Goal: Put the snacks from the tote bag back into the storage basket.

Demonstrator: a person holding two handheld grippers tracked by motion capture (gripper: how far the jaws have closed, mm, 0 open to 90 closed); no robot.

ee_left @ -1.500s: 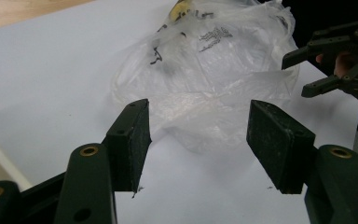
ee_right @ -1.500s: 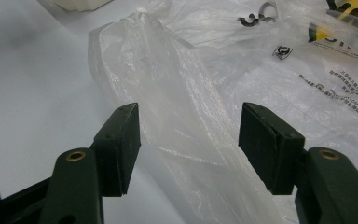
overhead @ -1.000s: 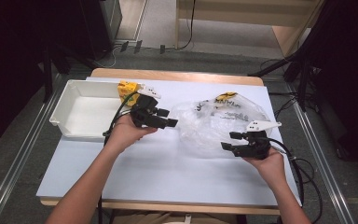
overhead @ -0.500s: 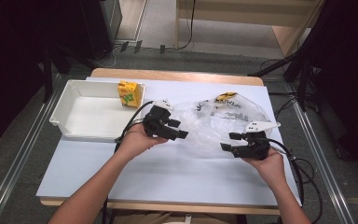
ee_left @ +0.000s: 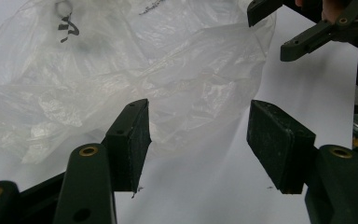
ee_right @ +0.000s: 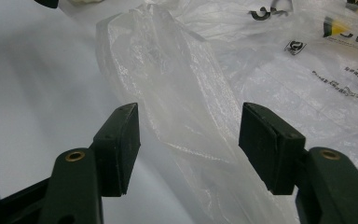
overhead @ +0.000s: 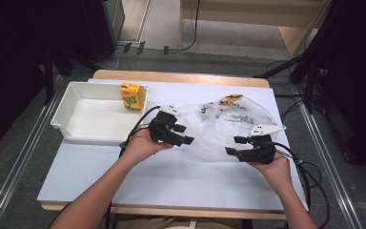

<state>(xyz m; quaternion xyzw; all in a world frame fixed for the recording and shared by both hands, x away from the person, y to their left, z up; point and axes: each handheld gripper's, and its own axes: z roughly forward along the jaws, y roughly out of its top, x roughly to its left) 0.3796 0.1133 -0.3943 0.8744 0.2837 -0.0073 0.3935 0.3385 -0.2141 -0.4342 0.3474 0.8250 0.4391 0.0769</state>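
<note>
A: What's different from a second ago?

B: The left gripper (overhead: pixel 180 135) was up by the yellow carton (overhead: pixel 133 96) at the right end of the white tray (overhead: pixel 62 114). It has since come right and down, to the left edge of the clear plastic bag (overhead: pixel 228 125). The carton stands in the tray with nothing touching it.

A: So the bag is next?

B: It looks that way. The bag lies crumpled at the middle-right of the table (overhead: pixel 171 181), with another yellow item (overhead: pixel 232 99) showing at its far side.

A: Jaws?

B: Both pairs stand wide apart, gripping nothing. The bag's rim lies just beyond the left pads (ee_left: pixel 133 135). The right gripper (overhead: pixel 237 145) has kept its place at the bag's near right edge, a fold of film between its pads (ee_right: pixel 121 140), unpinched.
</note>
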